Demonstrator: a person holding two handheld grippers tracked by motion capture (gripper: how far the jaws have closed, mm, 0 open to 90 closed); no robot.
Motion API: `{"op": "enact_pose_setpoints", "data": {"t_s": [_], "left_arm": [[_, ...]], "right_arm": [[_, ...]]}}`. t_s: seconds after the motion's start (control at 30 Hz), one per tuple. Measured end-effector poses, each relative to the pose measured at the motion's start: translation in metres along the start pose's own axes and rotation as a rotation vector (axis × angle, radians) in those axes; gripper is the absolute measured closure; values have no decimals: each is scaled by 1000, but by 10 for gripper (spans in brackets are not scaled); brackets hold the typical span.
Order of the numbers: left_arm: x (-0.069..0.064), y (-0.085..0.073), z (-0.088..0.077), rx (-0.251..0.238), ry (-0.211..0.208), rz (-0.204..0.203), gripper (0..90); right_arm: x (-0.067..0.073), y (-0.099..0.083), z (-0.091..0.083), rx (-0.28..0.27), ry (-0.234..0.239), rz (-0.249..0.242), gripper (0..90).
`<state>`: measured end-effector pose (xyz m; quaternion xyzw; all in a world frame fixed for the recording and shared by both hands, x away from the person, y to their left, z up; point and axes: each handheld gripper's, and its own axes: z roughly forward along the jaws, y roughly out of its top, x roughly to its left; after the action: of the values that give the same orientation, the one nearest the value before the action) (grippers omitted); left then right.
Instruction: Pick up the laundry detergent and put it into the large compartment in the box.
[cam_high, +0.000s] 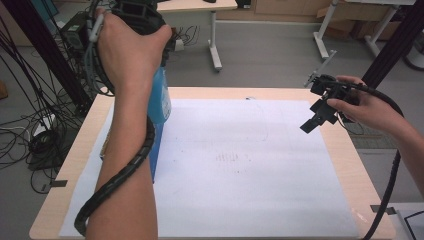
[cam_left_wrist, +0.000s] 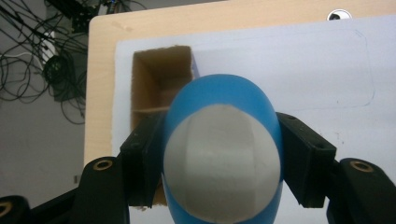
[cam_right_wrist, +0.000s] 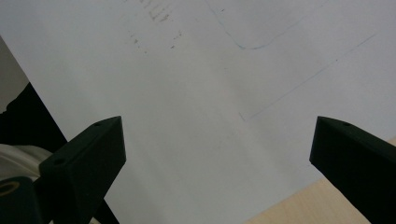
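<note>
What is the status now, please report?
Left gripper shut on blue bottle, held above open cardboard box. Right gripper open, empty, over white sheet. Nothing in the way.

Even, soft light; close objects slightly blurred.

Grey floor, white-legged desk

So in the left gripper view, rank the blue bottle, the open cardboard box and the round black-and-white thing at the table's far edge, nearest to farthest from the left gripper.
1. Blue bottle: clamped between the left gripper's jaws.
2. Cardboard box: just beyond, upper left, on the white sheet.
3. Round thing: top right, farthest.
</note>
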<state>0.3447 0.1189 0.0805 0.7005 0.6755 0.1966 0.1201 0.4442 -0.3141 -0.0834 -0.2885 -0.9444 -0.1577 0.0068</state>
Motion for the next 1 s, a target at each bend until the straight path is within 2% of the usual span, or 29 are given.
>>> {"op": "enact_pose_setpoints", "data": {"t_s": [0.07, 0.2, 0.33, 0.43, 0.6, 0.77, 0.9, 0.93, 0.97, 1.0], "left_arm": [[3, 0, -2, -2, -2, -5, 384], [18, -2, -9, -11, -7, -36, 384], [26, -4, -13, -12, 33, -57, 384], [31, -6, -11, -11, 39, -66, 384], [44, -12, 0, 3, 53, -91, 384], [50, -16, 9, 17, 62, -104, 383], [60, -22, 24, 26, 55, -122, 384], [63, -25, 32, 32, 55, -127, 384], [63, -25, 32, 32, 55, -127, 384], [65, -26, 40, 39, 57, -128, 384]], "right_arm": [[1, 1, 0, 1, -2, -1, 35], [4, 4, -2, 1, -6, -4, 35], [7, 5, -5, -7, -9, -7, 35], [8, 6, -5, -4, -10, -6, 35], [7, 6, -3, -3, -8, -4, 35], [5, 5, -2, -8, -10, 3, 35], [5, 5, -1, -3, -10, 3, 35], [5, 5, 0, -6, -9, 2, 35], [5, 5, 0, -6, -9, 2, 35], [5, 5, 1, -4, -9, 4, 35]]}}
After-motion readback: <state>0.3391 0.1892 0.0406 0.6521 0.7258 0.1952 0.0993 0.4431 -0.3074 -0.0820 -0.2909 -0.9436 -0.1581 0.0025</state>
